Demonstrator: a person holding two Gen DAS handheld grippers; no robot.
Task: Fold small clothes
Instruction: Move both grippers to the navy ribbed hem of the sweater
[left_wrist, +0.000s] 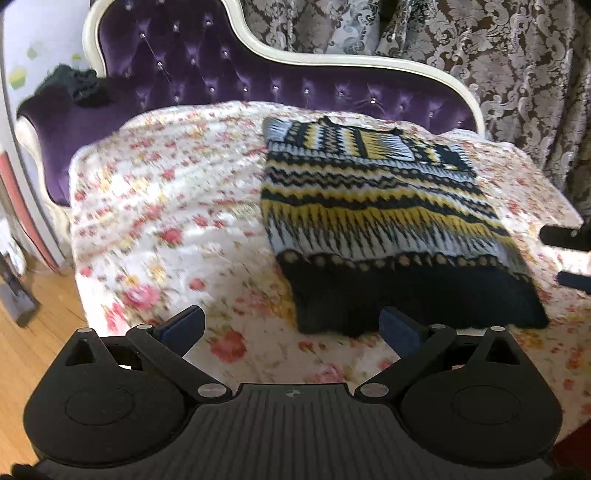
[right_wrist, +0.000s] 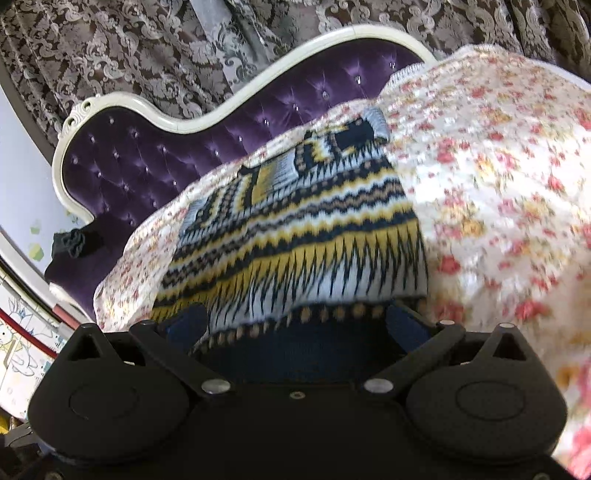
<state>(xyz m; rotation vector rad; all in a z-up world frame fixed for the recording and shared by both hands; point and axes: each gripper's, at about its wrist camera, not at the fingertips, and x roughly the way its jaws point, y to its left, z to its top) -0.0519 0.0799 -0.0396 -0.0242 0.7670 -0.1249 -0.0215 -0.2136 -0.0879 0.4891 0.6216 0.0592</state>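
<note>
A patterned knit sweater (left_wrist: 373, 218) in black, yellow, white and grey lies flat on a floral blanket (left_wrist: 166, 206), sleeves folded in, black hem nearest me. My left gripper (left_wrist: 291, 325) is open and empty just in front of the hem's left part. My right gripper (right_wrist: 295, 325) is open, its jaws standing either side of the sweater's (right_wrist: 295, 236) dark hem, low over it. The right gripper's fingers (left_wrist: 565, 236) show at the right edge of the left wrist view.
The blanket (right_wrist: 498, 192) covers a purple tufted chaise (left_wrist: 221, 70) with a white frame. A dark garment (left_wrist: 77, 85) lies on its armrest. Patterned curtains (left_wrist: 480, 48) hang behind. Wooden floor (left_wrist: 33, 350) lies at the left.
</note>
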